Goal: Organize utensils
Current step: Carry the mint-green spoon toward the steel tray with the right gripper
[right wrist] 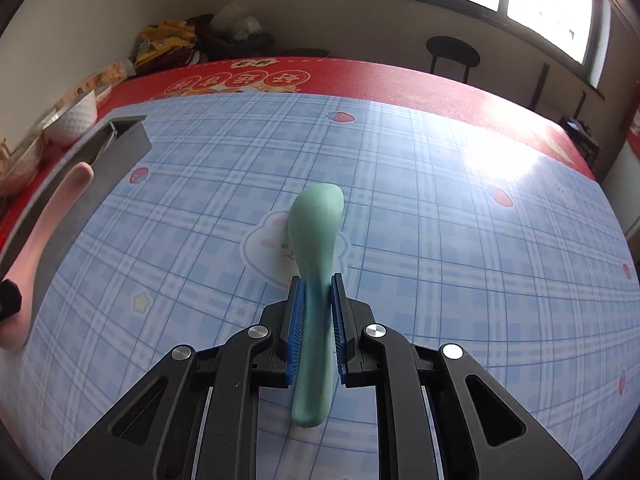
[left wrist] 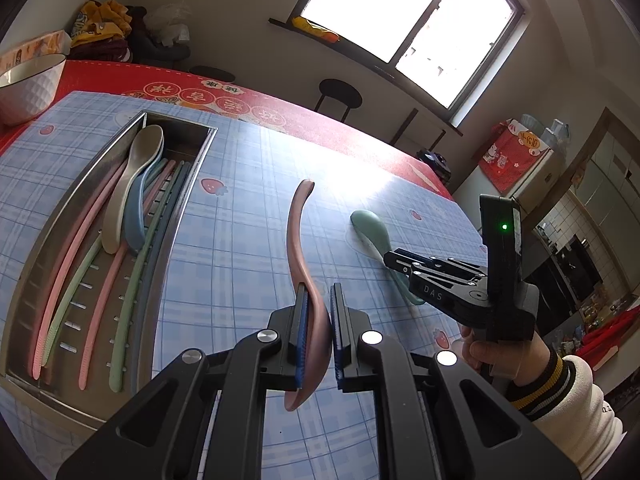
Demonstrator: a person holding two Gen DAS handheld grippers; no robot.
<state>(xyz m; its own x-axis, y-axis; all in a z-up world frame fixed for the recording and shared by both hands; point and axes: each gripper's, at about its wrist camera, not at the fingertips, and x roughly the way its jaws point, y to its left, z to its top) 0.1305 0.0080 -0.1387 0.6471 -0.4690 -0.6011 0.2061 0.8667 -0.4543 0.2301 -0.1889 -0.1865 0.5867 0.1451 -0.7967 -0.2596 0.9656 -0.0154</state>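
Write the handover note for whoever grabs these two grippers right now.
Left gripper: shut on the pink spoon, bowl end near you.
Right gripper: shut on the green spoon, handle between the pads.
Metal tray sits to the left on the table.
Done: chopsticks, a beige spoon and a blue spoon already lie in the tray.
Left: put both held spoons in the tray.
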